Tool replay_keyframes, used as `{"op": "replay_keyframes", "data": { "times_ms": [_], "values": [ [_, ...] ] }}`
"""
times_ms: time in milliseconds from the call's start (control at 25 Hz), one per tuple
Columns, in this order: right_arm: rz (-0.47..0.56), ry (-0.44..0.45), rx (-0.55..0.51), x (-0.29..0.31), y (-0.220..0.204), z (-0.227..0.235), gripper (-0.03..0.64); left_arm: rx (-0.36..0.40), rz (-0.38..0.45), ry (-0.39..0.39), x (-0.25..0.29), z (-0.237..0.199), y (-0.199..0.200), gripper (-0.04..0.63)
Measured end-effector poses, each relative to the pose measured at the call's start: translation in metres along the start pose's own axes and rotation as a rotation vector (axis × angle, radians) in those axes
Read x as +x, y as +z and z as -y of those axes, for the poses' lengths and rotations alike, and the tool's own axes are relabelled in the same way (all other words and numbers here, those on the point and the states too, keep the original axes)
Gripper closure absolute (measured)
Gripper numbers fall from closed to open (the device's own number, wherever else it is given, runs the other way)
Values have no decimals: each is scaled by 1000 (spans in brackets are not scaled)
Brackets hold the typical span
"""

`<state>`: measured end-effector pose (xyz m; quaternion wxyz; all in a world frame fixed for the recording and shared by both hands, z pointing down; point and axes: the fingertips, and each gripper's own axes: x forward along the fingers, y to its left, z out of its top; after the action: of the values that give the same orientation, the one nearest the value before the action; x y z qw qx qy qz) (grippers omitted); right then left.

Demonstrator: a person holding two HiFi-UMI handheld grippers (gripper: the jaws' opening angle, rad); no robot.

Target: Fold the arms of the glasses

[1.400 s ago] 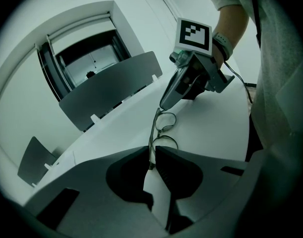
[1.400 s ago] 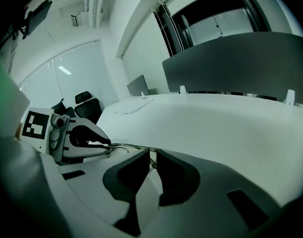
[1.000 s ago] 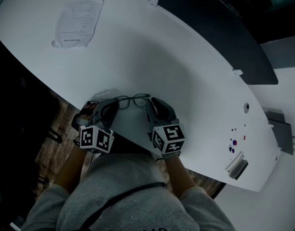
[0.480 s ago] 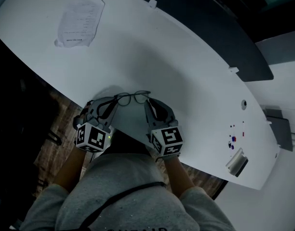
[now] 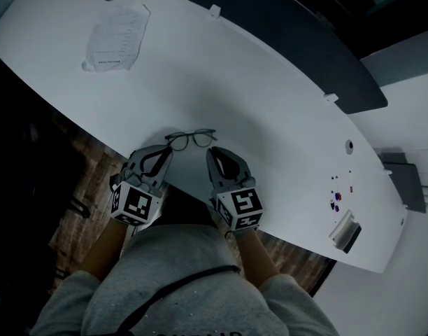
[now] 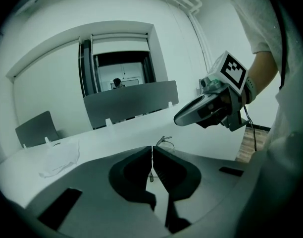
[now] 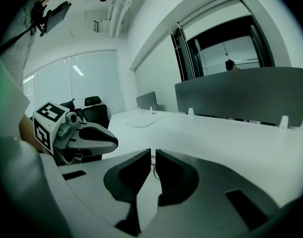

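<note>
The left gripper (image 6: 152, 150) has its jaws drawn down to a hairline, and the thin temple arm of the glasses (image 5: 191, 139) runs down that slit, so it is pinching the arm. The right gripper (image 7: 153, 155) stands narrow with a sliver of gap. Its jaws have just been closing, and the other temple arm lies in the gap; it looks pinched too, though the arm is too fine to be sure the pads bear on it. A second ago both pairs of jaws sat wider at either side of the frame, so what has changed is the grip: each temple is now taken up. The glasses are between the two gripper tips near the close edge of the white table (image 5: 270, 103), lenses facing away from the person, arms still spread back toward the hands. They appear raised a little off the surface, but from above that is hard to confirm. Neither arm is folded yet; the task is at its start. A crumpled sheet of paper (image 5: 116, 37) lies well apart, far up the table.
</note>
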<state>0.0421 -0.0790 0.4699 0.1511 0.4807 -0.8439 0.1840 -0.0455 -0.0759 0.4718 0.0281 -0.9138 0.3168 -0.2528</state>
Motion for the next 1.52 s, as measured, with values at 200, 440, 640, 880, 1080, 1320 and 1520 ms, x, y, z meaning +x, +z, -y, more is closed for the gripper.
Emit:
{"op": "replay_keyframes", "data": {
  "times_ms": [200, 440, 640, 880, 1080, 1320, 1520],
  "values": [
    [20, 24, -5, -13, 3, -17, 579, -4, 30, -3, -12, 11, 8, 578],
    [43, 40, -26, -27, 8, -37, 582, -110, 83, 6, -28, 15, 13, 580],
    [72, 49, -57, -36, 17, -54, 583, -198, 141, 5, -41, 14, 23, 580],
    [95, 44, -75, -48, 22, -68, 587, -271, 195, 8, -58, 16, 30, 580],
    [112, 42, -79, -59, 23, -79, 589, -312, 234, 2, -71, 25, 38, 580],
    [126, 43, -88, -73, 21, -92, 592, -304, 252, -7, -83, 38, 42, 580],
    [134, 36, -87, -86, 18, -101, 595, -297, 266, -3, -95, 47, 45, 580]
  ]
}}
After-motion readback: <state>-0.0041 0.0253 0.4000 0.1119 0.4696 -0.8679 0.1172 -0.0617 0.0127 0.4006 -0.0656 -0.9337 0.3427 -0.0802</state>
